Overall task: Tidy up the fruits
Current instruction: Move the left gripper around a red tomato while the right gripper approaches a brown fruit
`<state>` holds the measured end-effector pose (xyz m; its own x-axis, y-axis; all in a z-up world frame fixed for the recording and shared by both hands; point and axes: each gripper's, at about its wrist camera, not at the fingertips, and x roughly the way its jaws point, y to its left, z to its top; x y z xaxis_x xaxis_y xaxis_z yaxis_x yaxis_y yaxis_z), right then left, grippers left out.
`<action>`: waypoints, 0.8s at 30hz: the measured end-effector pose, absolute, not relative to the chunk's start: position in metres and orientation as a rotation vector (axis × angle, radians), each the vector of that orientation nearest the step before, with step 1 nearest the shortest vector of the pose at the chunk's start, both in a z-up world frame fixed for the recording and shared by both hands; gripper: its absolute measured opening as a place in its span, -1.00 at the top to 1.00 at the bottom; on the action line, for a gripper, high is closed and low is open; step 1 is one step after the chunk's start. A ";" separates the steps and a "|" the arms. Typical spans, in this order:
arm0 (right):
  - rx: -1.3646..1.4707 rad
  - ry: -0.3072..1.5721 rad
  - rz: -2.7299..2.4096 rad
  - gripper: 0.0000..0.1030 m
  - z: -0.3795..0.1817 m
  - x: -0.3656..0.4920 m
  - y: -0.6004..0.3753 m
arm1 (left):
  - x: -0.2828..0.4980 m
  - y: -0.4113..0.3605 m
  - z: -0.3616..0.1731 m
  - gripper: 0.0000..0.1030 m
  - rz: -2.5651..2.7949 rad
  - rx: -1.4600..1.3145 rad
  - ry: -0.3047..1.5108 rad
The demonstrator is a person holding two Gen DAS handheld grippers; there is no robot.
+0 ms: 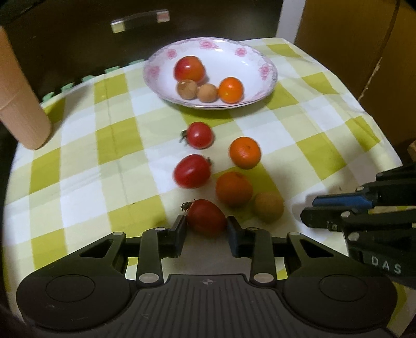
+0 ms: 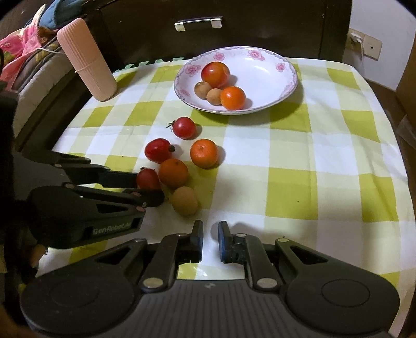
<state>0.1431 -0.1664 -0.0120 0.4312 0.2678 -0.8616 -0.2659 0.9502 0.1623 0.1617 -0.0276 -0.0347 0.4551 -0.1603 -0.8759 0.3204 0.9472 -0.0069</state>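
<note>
A white floral plate (image 1: 262,56) (image 2: 286,78) at the back holds a red tomato (image 1: 189,69), two small brown fruits (image 1: 206,92) and an orange (image 1: 231,89). On the checked cloth lie three small red tomatoes, two oranges (image 1: 245,152) (image 1: 234,188) and a brown fruit (image 1: 269,207) (image 2: 185,200). My left gripper (image 1: 206,225) has its fingers on both sides of the nearest tomato (image 1: 206,217) (image 2: 147,179), touching it. My right gripper (image 2: 210,231) is open and empty, low over the cloth just right of the brown fruit.
A pink ribbed cylinder (image 2: 87,58) (image 1: 18,104) stands at the table's back left. A dark cabinet with a metal handle (image 2: 199,23) is behind the table. Cardboard (image 1: 364,39) stands to the right. Clothes (image 2: 23,44) lie at the left.
</note>
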 end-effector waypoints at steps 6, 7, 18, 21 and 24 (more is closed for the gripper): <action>-0.017 1.075 0.365 0.74 -0.015 0.149 -0.153 | 0.156 -0.014 -0.026 0.21 -0.279 0.153 1.066; -0.024 1.076 0.377 0.71 -0.016 0.149 -0.150 | 0.155 -0.014 -0.026 0.21 -0.276 0.155 1.071; -0.060 1.064 0.412 0.45 -0.029 0.165 -0.134 | 0.153 -0.011 -0.031 0.18 -0.265 0.156 1.091; -0.071 1.053 0.417 0.45 -0.030 0.168 -0.131 | 0.154 -0.011 -0.034 0.08 -0.254 0.161 1.106; -0.072 1.046 0.417 0.44 -0.031 0.169 -0.131 | 0.153 -0.012 -0.036 -0.02 -0.249 0.177 1.101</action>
<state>0.1694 -0.1309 -0.0307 0.4307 0.3000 -0.8512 -0.3674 0.9197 0.1382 0.1528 -0.0120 -0.0357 0.4289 -0.1109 -0.8965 0.2858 0.9581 0.0181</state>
